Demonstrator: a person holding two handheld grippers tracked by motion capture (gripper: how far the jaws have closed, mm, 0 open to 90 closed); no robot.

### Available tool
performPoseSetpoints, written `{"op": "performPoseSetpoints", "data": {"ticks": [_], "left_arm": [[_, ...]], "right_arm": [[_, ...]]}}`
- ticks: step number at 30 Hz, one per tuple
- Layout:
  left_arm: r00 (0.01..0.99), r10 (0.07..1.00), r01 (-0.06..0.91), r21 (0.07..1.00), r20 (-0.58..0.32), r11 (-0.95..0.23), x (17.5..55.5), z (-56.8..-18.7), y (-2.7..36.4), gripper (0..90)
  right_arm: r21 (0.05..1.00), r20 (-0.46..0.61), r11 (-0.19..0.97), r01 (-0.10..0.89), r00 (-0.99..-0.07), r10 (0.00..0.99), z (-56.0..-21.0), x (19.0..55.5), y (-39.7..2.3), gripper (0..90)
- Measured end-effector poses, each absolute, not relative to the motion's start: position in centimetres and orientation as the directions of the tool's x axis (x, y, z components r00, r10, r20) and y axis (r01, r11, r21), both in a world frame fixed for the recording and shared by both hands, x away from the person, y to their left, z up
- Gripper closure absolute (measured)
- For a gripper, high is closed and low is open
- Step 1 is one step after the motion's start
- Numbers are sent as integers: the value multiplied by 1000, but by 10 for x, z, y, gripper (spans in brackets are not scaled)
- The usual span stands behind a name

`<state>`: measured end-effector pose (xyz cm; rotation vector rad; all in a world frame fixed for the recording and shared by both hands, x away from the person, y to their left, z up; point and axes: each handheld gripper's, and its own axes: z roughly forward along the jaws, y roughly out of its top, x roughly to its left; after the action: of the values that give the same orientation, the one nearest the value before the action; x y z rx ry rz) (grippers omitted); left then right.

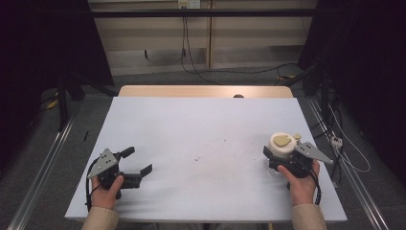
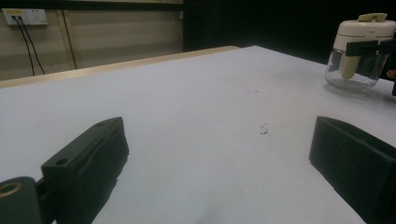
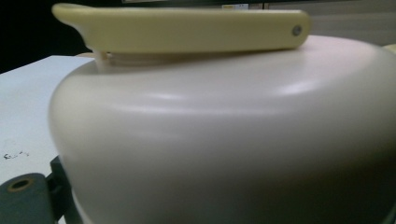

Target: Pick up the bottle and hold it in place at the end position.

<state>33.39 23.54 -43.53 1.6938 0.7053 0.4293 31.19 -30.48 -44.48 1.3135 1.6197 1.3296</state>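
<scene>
My left gripper (image 1: 136,165) rests spread and empty, well apart from the jar (image 1: 281,146). My right gripper (image 1: 282,160) clamps the jar between its jaws; I should hold it level, squeezing steadily below the cream lid (image 3: 224,116).

A clear glass jar with a cream domed lid and yellow handle (image 1: 281,145) stands upright near the counter's right edge.

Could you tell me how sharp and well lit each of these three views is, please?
High view: table evenly lit and sharp, surroundings dark. Left gripper view: near black jaws soft, the jar farther off is clearer. Right gripper view: the jar's cream lid is so close it blurs, with a soft glare band and shadow underneath.
</scene>
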Motion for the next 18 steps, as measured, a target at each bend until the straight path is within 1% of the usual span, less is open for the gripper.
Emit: {"op": "performPoseSetpoints", "data": {"ticks": [8,18], "left_arm": [[748,658,222,967,-88,-123,334,-435,236,40],[749,657,221,967,-87,-123,334,-435,236,40]], "right_arm": [[960,120,-37,278,-291,949,-443,316,-300,62],[961,97,-6,276,-316,944,-440,323,-289,62]]}}
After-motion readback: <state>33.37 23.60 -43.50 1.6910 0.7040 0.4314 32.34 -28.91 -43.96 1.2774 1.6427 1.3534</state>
